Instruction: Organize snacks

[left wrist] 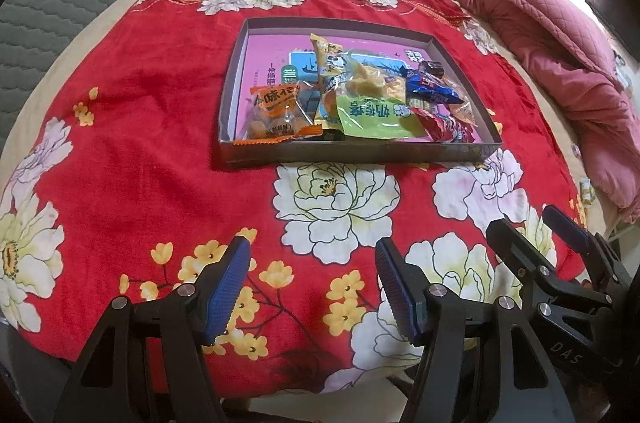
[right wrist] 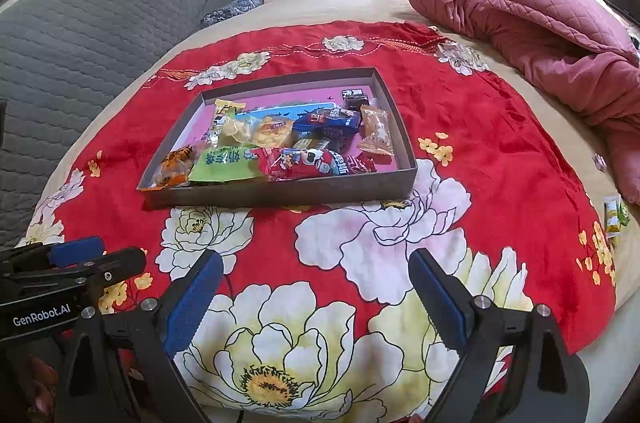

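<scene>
— Where were the snacks at that moment?

— Heaped in the shallow cardboard box (left wrist: 360, 153) that lay on the red flowered blanket (left wrist: 132, 159), which covered the bed. The box sat flat, I think so that the loose packets could not slide off the soft cloth. An orange packet (left wrist: 276, 115) leaned into the near left corner, a green packet (left wrist: 372, 117) lay along the front wall, a red packet (right wrist: 312, 161) beside it, and a blue wrapper (left wrist: 430, 89) behind. A tan packet (right wrist: 376, 131) lay alone toward the right side, where the pink bottom was still bare.

— And your grippers?

— My left gripper (left wrist: 314, 289) was spread wide, nothing between the blue pads (left wrist: 226, 291), and hung over the blanket well short of the box. My right gripper (right wrist: 316, 299) was spread the same way, also bare. I held both back and side by side, I believe to see the whole heap before choosing.

— Was everything in the box?

— Not quite. Small yellow-green packets (right wrist: 614, 213) lay at the bed's right edge, below the pink quilt (right wrist: 540, 23), well apart from the box. I judged the right gripper the nearer one for them.

— Any worry?

— The packets overlapped, so pinching one might drag its neighbour.
</scene>
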Available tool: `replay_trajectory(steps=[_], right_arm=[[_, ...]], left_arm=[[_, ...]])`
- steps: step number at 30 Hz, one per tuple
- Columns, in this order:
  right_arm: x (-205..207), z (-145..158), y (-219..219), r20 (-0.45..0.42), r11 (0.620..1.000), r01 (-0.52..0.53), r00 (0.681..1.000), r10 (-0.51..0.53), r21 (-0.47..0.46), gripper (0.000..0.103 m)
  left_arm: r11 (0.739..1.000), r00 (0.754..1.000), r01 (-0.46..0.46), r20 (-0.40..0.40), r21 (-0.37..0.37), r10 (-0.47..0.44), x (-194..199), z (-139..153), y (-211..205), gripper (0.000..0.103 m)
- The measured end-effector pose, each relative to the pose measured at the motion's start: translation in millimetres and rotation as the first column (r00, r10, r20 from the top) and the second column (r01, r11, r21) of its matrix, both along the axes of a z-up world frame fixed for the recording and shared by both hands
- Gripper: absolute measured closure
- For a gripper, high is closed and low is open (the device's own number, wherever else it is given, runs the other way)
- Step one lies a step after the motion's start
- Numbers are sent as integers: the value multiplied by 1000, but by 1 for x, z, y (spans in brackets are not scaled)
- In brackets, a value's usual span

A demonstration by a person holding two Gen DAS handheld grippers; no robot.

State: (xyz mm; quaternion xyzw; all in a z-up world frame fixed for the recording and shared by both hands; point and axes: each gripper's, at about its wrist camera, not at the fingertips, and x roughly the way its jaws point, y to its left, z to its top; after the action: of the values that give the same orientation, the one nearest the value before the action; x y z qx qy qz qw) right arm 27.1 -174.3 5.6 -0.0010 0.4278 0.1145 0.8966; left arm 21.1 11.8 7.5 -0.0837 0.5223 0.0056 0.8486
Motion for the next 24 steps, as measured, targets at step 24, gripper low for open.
replay_trajectory(steps=[24], right_arm=[[0, -1, 0, -1, 1000, 0, 1000, 0, 0, 9]], left_arm=[[1000, 1000, -9, -3, 14, 9, 1, -1, 2, 37]])
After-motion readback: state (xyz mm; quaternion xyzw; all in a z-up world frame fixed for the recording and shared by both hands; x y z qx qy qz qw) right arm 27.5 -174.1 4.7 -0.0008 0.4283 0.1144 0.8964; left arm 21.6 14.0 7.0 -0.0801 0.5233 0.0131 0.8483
